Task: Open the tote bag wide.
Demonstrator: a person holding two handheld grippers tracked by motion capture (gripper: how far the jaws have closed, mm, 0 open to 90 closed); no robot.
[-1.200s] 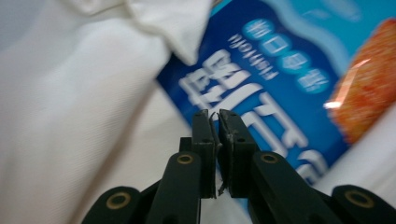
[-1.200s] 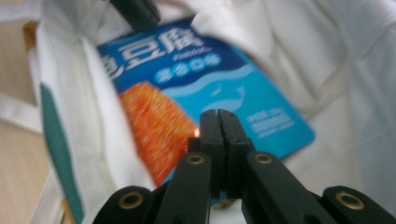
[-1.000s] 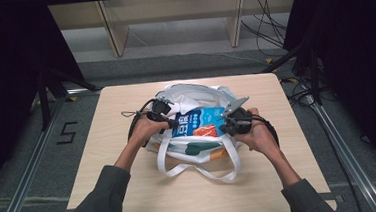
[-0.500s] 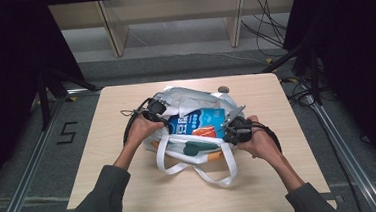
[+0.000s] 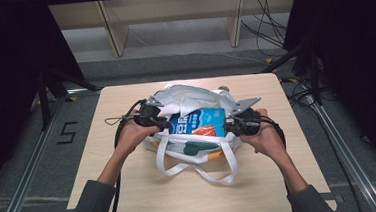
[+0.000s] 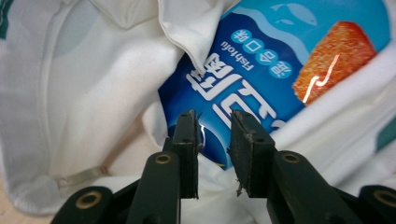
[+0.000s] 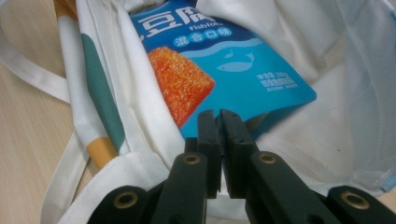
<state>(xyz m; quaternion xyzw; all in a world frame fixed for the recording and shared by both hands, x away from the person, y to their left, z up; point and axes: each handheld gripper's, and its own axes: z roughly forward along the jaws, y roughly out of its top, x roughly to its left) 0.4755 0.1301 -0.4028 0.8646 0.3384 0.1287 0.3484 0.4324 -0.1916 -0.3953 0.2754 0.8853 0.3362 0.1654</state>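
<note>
the blue snack packet [image 5: 197, 124] lies mid-frame in the white tote bag's [image 5: 175, 99] mouth; left gripper [image 6: 214, 140] has just been opening, jaws parted off the packet; right gripper [image 7: 218, 135] pressed together, pinching nothing.

The fish tofu packet [image 5: 197, 124] is blue with white lettering and an orange square at its 5 o'clock corner; the white tote bag [image 5: 175, 99] carries green and orange marks.

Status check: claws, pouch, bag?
Left claw just opened, pads off the pouch. Right claw shut, nothing visibly pinched. Pouch lies in the bag mouth. Bag flap overlaps its top corner.
</note>
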